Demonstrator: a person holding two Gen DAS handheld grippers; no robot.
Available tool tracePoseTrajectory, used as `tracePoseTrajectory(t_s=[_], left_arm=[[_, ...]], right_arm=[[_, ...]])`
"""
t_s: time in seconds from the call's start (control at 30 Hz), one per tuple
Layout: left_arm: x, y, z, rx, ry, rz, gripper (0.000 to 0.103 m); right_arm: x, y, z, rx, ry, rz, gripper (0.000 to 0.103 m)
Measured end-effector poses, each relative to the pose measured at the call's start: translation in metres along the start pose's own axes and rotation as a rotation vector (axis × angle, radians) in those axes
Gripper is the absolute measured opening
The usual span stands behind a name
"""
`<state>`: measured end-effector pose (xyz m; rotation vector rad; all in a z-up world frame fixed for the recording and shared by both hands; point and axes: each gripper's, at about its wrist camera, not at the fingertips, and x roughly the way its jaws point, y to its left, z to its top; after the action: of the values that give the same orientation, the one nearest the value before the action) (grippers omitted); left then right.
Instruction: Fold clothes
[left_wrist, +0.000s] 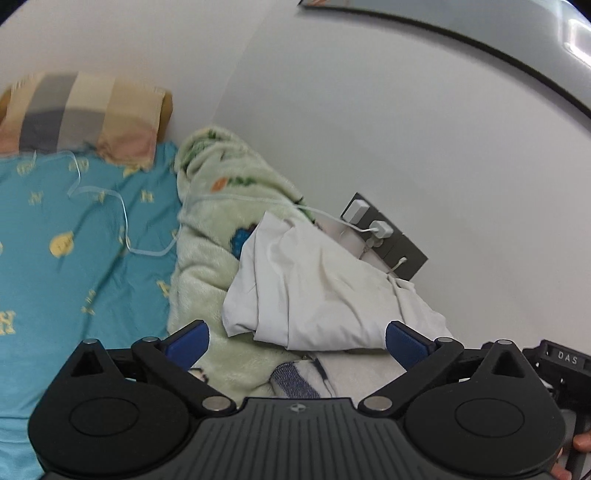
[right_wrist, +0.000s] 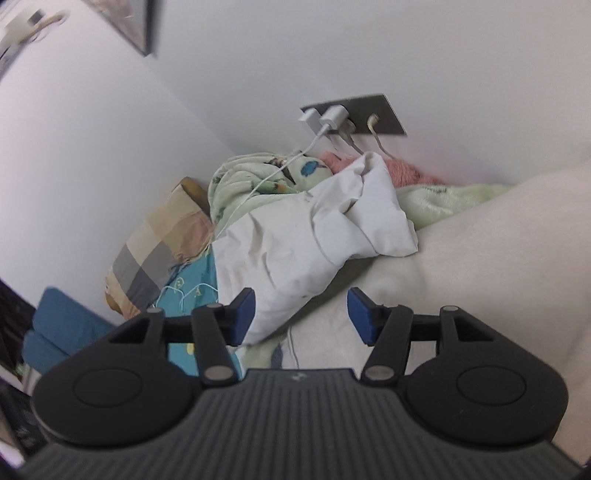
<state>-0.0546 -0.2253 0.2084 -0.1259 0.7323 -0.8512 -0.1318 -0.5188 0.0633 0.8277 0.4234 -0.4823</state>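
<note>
Both tongs — left (left_wrist: 297, 341) and right (right_wrist: 301, 314) — stand open and empty; the white garment (left_wrist: 314, 284) lies bunched at twelve o'clock, so grip one clean edge.

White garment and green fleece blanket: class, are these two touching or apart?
Touching. The left wrist view shows the white garment lying directly on the green fleece blanket, its folded edge pressed into the pile with no gap.

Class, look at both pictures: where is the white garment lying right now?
The white garment lies bunched on the light green blanket, just below the wall socket plate. In the right wrist view it sits centre, right of the checked pillow.
</note>
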Motion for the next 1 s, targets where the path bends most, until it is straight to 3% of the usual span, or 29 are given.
tracePoseTrajectory(t_s=[0.07,0.13,0.23,0.37,0.73,1.0], left_arm=[[-0.03,-0.008,-0.004,0.045,-0.046,0.028,0.103],[-0.056,-0.014,-0.011,0.086,-0.098,0.057,0.103],[-0.095,-0.021,-0.026,0.132,-0.16,0.103,0.103],[-0.134,-0.027,-0.05,0.179,-0.216,0.15,0.103],[-0.162,-0.023,-0.099,0.254,-0.266,0.177,0.103],[-0.163,-0.013,-0.111,0.248,-0.244,0.199,0.103]], right_arm=[[-0.019,0.01,-0.011,-0.069,-0.033,0.005,0.062],[-0.038,0.019,-0.022,-0.135,-0.076,0.01,0.073],[-0.062,0.034,-0.039,-0.248,-0.143,0.012,0.073],[-0.091,0.051,-0.07,-0.368,-0.213,0.015,0.091],[-0.124,0.076,-0.142,-0.493,-0.32,-0.013,0.092],[-0.12,0.081,-0.162,-0.53,-0.328,-0.041,0.092]])
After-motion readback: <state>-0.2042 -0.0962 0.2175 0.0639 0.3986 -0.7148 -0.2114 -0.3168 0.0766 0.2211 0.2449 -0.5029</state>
